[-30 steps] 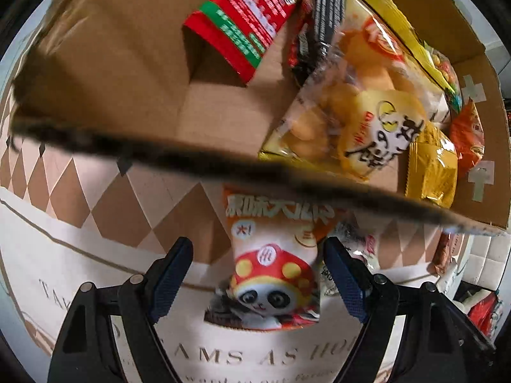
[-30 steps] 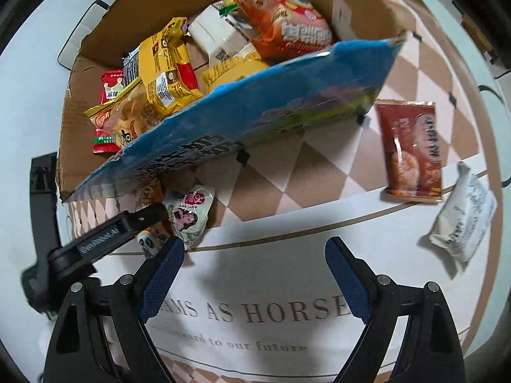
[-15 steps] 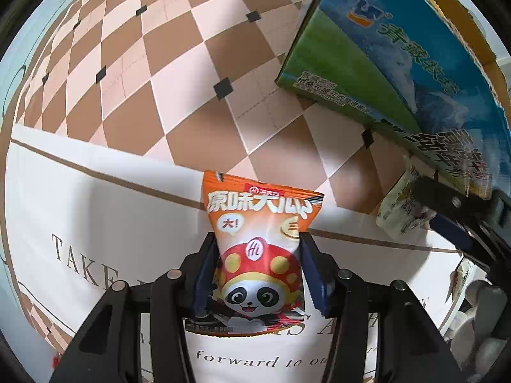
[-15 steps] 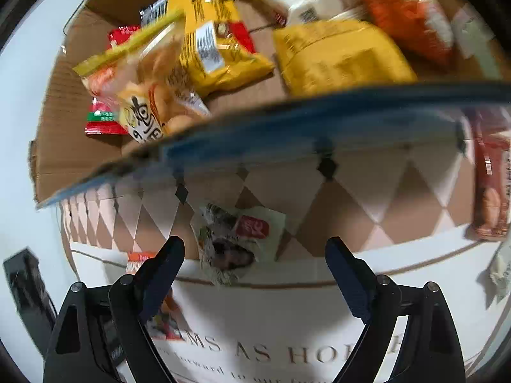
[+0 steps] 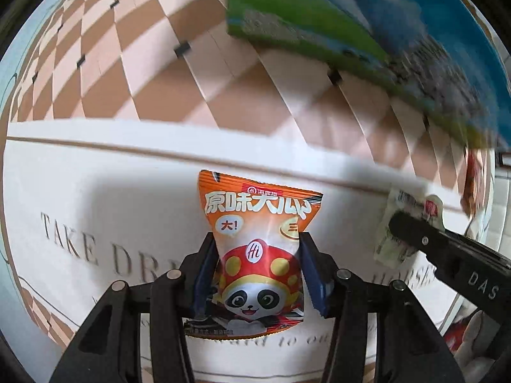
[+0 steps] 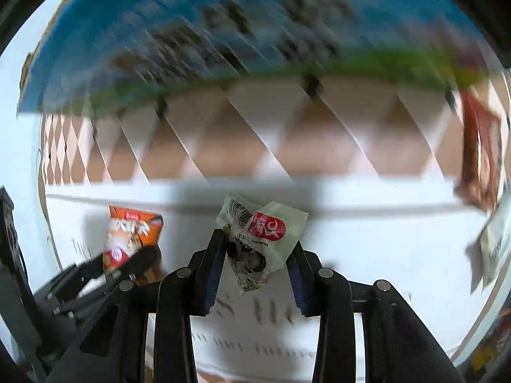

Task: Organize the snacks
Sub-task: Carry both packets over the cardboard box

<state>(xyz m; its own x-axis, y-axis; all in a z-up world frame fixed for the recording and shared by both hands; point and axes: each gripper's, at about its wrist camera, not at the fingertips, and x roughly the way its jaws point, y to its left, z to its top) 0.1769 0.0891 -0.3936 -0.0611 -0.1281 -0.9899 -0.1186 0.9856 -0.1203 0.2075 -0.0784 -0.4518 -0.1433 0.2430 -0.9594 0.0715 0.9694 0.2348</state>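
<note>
now left gripper (image 5: 257, 271) clamped on panda packet (image 5: 257, 249), right gripper (image 6: 255, 268) on pale green packet (image 6: 260, 239)

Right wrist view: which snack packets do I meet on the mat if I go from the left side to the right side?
Orange panda snack packet → pale green packet with red label → dark red packet → white packet.
</note>
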